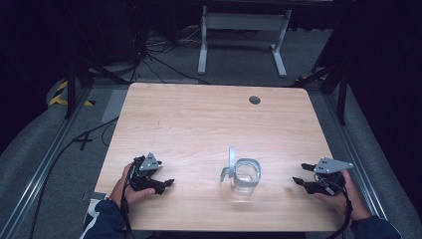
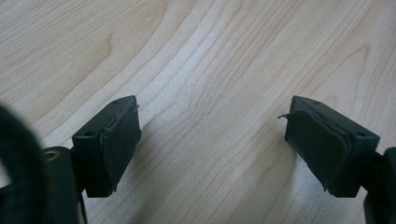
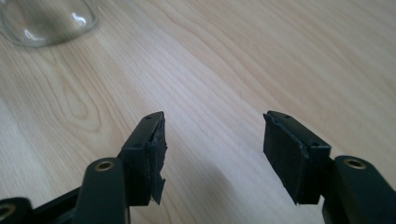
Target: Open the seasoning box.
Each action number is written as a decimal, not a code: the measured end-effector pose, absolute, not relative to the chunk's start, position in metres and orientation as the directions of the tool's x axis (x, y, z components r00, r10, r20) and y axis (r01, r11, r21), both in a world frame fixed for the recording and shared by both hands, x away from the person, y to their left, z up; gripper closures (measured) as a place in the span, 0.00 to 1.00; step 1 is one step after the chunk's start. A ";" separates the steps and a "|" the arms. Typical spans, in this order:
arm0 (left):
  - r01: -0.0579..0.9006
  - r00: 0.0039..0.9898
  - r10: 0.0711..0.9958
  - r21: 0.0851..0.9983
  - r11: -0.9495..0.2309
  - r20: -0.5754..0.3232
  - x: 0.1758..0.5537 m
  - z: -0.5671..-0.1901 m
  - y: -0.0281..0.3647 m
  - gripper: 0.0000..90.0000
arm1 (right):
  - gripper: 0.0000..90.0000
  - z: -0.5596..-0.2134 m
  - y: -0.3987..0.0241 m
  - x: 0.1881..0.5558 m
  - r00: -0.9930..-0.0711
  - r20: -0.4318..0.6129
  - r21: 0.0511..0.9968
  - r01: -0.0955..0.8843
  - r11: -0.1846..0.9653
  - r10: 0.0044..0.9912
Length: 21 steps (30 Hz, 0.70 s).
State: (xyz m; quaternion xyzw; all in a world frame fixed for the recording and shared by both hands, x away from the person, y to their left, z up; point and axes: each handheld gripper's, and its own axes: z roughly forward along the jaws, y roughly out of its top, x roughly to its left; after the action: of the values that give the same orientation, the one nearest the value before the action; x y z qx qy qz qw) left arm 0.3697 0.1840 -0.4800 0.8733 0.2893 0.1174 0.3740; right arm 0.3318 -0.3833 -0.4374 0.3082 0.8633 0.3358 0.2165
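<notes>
Glass jar (image 1: 246, 178) with hinged lid open stands on desk (image 1: 199, 124); left claw (image 1: 166, 184) and right claw (image 1: 297, 181) spread, empty; next likely reach for jar

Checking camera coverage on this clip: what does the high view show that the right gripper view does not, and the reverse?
High view alone: the whole glass jar with its hinged lid raised, and the left gripper, both hands. Right gripper view alone: the pads close up, open with nothing between. Shared: the right gripper, the wooden table, part of the jar.
</notes>
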 end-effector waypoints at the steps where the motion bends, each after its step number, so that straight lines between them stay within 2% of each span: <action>1: 0.419 0.805 0.594 0.721 -0.553 -0.012 0.370 -0.480 0.184 0.19 | 0.43 -0.441 -0.388 0.331 -0.708 -0.165 0.712 0.396 0.580 0.686; 5: 0.420 0.805 0.593 0.719 -0.554 -0.014 0.370 -0.480 0.184 0.19 | 0.40 -0.452 -0.400 0.329 -0.694 -0.142 0.702 0.432 0.566 0.706; 9: 0.420 0.805 0.593 0.721 -0.552 -0.015 0.370 -0.480 0.184 0.19 | 0.37 -0.462 -0.411 0.327 -0.675 -0.075 0.730 0.464 0.501 0.734; 14: 0.421 0.804 0.595 0.719 -0.554 -0.013 0.370 -0.480 0.184 0.18 | 0.28 -0.466 -0.418 0.328 -0.656 -0.042 0.749 0.479 0.458 0.754; 21: 0.425 0.800 0.600 0.718 -0.552 -0.013 0.370 -0.480 0.184 0.18 | 0.27 -0.467 -0.418 0.328 -0.650 -0.034 0.746 0.489 0.452 0.759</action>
State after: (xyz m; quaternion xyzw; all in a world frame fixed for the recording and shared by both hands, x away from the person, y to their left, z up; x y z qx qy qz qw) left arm 0.3697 0.1836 -0.4801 0.8729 0.2935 0.1175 0.3716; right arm 0.3282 -0.4184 -0.4666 0.3754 0.8317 0.3649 0.1850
